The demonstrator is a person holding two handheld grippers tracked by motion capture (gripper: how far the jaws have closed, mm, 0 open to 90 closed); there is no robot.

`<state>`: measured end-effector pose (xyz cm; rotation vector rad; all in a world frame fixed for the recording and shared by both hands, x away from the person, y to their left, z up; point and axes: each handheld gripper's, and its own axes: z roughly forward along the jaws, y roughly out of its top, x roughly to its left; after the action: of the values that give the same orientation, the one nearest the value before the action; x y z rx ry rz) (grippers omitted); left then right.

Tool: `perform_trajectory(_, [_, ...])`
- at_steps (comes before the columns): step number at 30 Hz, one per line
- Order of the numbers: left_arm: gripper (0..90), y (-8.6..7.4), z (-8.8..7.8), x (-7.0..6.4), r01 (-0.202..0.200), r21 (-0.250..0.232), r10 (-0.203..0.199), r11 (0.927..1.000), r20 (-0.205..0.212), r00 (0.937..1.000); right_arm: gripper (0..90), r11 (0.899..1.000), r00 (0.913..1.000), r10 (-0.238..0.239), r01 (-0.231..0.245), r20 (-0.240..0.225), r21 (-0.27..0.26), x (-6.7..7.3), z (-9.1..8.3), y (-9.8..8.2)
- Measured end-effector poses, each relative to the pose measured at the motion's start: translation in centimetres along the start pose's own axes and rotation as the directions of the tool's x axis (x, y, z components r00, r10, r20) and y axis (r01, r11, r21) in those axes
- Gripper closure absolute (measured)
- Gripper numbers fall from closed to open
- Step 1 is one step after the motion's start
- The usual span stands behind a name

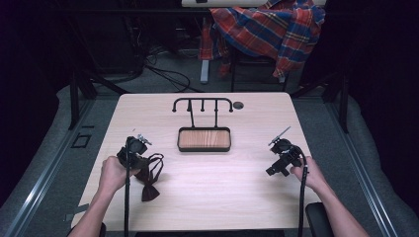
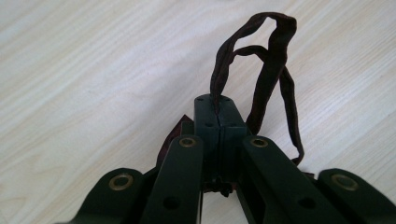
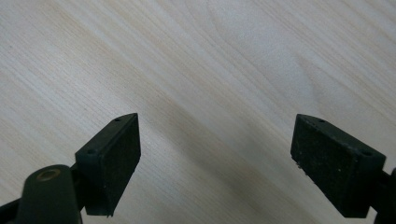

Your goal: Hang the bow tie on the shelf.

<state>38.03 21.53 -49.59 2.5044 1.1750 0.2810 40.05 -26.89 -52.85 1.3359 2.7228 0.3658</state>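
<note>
- Closest to the lens in the left gripper view, the left hand-held gripper point(image 2: 218, 116) has its two black jaws pressed together on the thin dark-brown fabric strap point(image 2: 273, 60) of a dark maroon bow tie point(image 1: 149, 183).
- From the high view, that bow tie lies at the left of the pale wood-grain bench point(image 1: 207, 197), its bow resting on the surface while the strap loops up into the left gripper, just beside the person's left hand point(image 1: 112, 174).
- Right hand-held gripper point(image 3: 215, 154) hangs over bare bench with its jaws spread wide and nothing between them; it sits well apart from the tie.
- Behind both stands a black metal hook rack with a wooden tray base point(image 1: 204, 139), at the middle of the bench.
- Risk, as I judge it: the pinch takes only a narrow bit of slack strap, so the cloth could slide out if it is lifted briskly.
- Another risk: the free loop may twist or snag on the gripper body, and the dangling bow could swing and miss a hook.
</note>
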Motion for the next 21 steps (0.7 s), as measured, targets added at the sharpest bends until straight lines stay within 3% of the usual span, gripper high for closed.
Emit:
perform_trajectory(4, [89.6,0.1,-0.8,-0.1,0.0,-0.034,-0.001,0.9994,-0.011,0.9999,15.8,1.0,0.9998,0.019,-0.019,0.002,-0.018,0.1,0.2,-0.1])
perform_trajectory(7, [89.5,0.1,-1.2,-0.1,0.004,-0.049,-0.004,0.9988,-0.006,1.0,15.8,1.0,0.9998,-0.004,0.004,0.018,0.007,0.0,-0.1,0.1])
perform_trajectory(9, [89.5,0.2,-1.3,-0.2,0.001,-0.051,-0.002,0.9987,-0.009,1.0,15.5,0.999,0.9997,0.02,-0.019,0.014,-0.035,0.2,0.1,-0.1])
perform_trajectory(11, [89.5,0.2,-1.5,-0.1,0.002,-0.06,-0.002,0.9982,-0.012,0.9999,16.1,1.0,0.9998,0.004,-0.004,0.02,-0.011,0.0,-0.1,0.0])
perform_trajectory(13, [89.5,0.3,-1.8,-0.1,0.007,-0.073,-0.009,0.9973,-0.02,0.9998,16.0,0.999,0.9995,0.021,-0.021,0.022,-0.033,0.2,0.0,-0.1])
perform_trajectory(15, [89.5,0.3,-1.9,0.0,0.005,-0.074,-0.007,0.9972,-0.02,0.9998,15.8,1.0,0.9997,0.009,-0.009,0.022,-0.02,0.2,-0.1,0.0])
perform_trajectory(16, [89.6,0.4,-2.2,0.0,0.008,-0.096,-0.012,0.9954,-0.038,0.9992,15.7,0.999,0.9995,0.02,-0.019,0.024,-0.04,0.2,-0.1,-0.1])
perform_trajectory(19, [89.5,0.7,-2.8,0.1,0.003,-0.126,-0.01,0.992,-0.058,0.9983,15.8,1.0,0.9994,-0.015,0.015,0.03,0.003,-0.1,-0.4,0.1])
perform_trajectory(21, [89.5,1.0,-3.0,0.2,0.0,-0.138,-0.009,0.9904,-0.065,0.9979,15.8,1.0,0.9997,0.004,-0.003,0.026,-0.022,0.0,-0.2,0.0])
